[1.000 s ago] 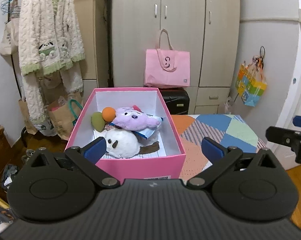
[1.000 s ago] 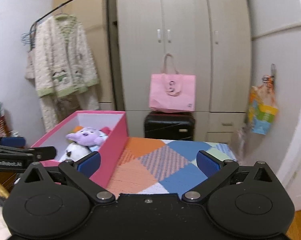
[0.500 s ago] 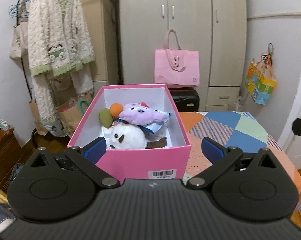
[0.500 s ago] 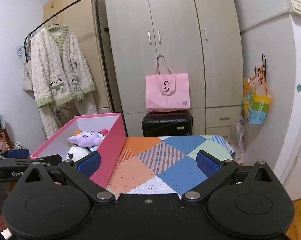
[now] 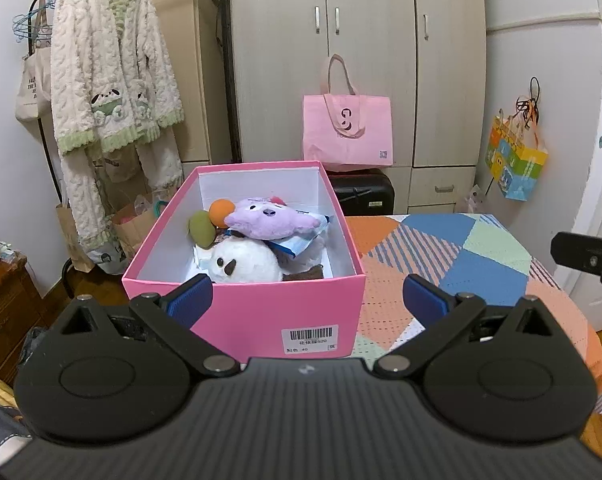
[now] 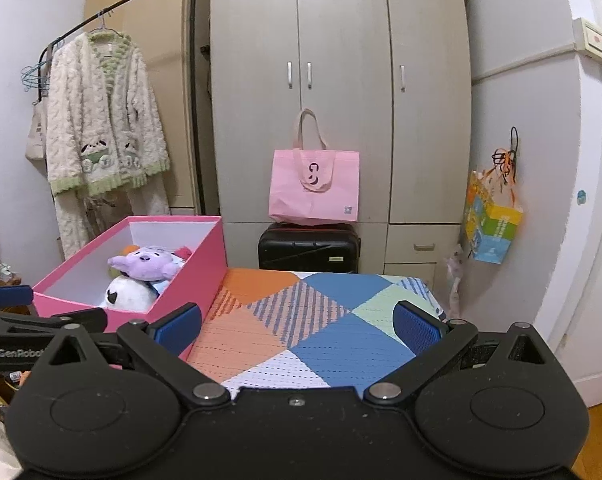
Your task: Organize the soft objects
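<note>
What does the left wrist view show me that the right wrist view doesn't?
Only the left wrist view shows the barcode label on the pink box, the green ball inside, and the box's whole interior. Only the right wrist view shows the left gripper from the side and more bare patchwork cloth. Both show the purple plush lying over the white plush, and the pink bag.

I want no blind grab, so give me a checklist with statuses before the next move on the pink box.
1. Left tool open and empty: ok.
2. Right tool open and empty: ok.
3. Pink box upright on the patchwork cloth, top open: ok.
4. Purple plush lies on top of the white plush, nothing covering it: ok.
5. Loose soft items left on the cloth: none seen in either view; the near edge is hidden by the tools, cannot tell.
6. Box lid located: not ok, not in view.
</note>
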